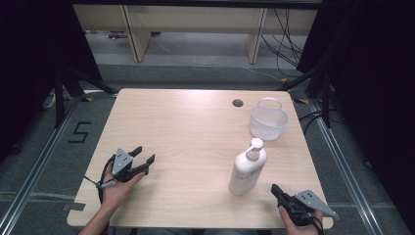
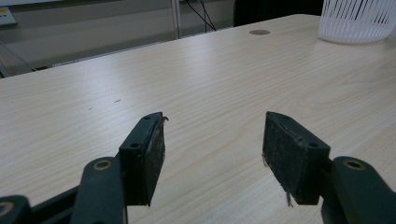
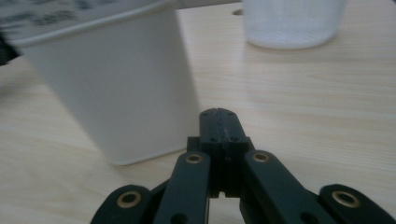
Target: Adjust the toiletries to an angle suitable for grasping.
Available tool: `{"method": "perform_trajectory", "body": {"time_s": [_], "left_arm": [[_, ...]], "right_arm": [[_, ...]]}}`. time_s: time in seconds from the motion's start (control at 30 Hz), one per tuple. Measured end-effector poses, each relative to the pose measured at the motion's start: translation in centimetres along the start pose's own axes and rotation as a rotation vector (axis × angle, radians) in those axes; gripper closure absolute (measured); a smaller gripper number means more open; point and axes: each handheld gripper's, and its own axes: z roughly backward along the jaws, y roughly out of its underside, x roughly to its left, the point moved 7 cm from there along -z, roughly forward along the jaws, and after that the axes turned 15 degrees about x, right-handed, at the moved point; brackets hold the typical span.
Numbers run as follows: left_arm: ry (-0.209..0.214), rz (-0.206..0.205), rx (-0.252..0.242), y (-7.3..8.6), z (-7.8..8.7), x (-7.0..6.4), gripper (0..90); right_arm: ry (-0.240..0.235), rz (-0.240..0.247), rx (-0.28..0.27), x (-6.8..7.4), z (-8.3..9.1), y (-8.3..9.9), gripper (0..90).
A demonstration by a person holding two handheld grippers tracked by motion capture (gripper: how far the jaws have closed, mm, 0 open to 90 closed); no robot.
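Pump bottle [image 1: 247, 170], white with a white pump head, stands upright on the pale wooden counter [image 1: 186, 132], in the right half and toward the person's edge. In the right gripper view its white body [image 3: 112, 84] looms large and blurred just ahead and to the left of the jaws, with dark print along its upper part.

Right hand-held gripper [image 1: 276, 190] sits at the near right corner of the counter, held in the person's right hand [image 1: 298, 223]. Its jaws are clenched, pressed flat together with nothing between them, as the right gripper view [image 3: 219, 114] makes plain. The tip lies near the bottle's base, just to its right, not touching it.

Left hand-held gripper [image 1: 144, 154] rests near the left edge of the counter, held in the person's left hand [image 1: 117, 188]. It is released: in the left gripper view [image 2: 212, 140] its two black jaws stand well apart with bare wood between them. It is well apart from the bottle.

A white mesh basket [image 1: 267, 119] with a loop handle stands beyond the bottle, near the far right corner of the counter. A small round hole [image 1: 238, 103] in the counter lies just to its left.
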Motion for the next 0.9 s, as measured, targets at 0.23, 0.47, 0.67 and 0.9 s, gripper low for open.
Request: {"method": "perform_trajectory", "body": {"time_s": [0.23, 0.47, 0.67, 0.9], "left_arm": [[-0.007, -0.009, 0.004, 0.0, -0.1, -0.1, 38.8], [-0.009, -0.018, 0.004, 0.0, -0.1, -0.2, 38.8], [-0.009, -0.026, 0.01, 0.0, -0.1, -0.2, 38.8], [-0.009, -0.027, 0.005, 0.0, -0.1, -0.3, 38.7]], "right_arm": [[-0.097, 0.08, -0.024, 4.0, -0.3, -1.0, 90.0], [-0.1, 0.127, -0.047, 5.4, -0.5, -2.3, 90.0], [-0.099, 0.138, -0.062, 6.1, -0.8, -3.3, 90.0], [-0.087, 0.16, -0.049, 7.2, -1.3, -3.6, 90.0]]}}
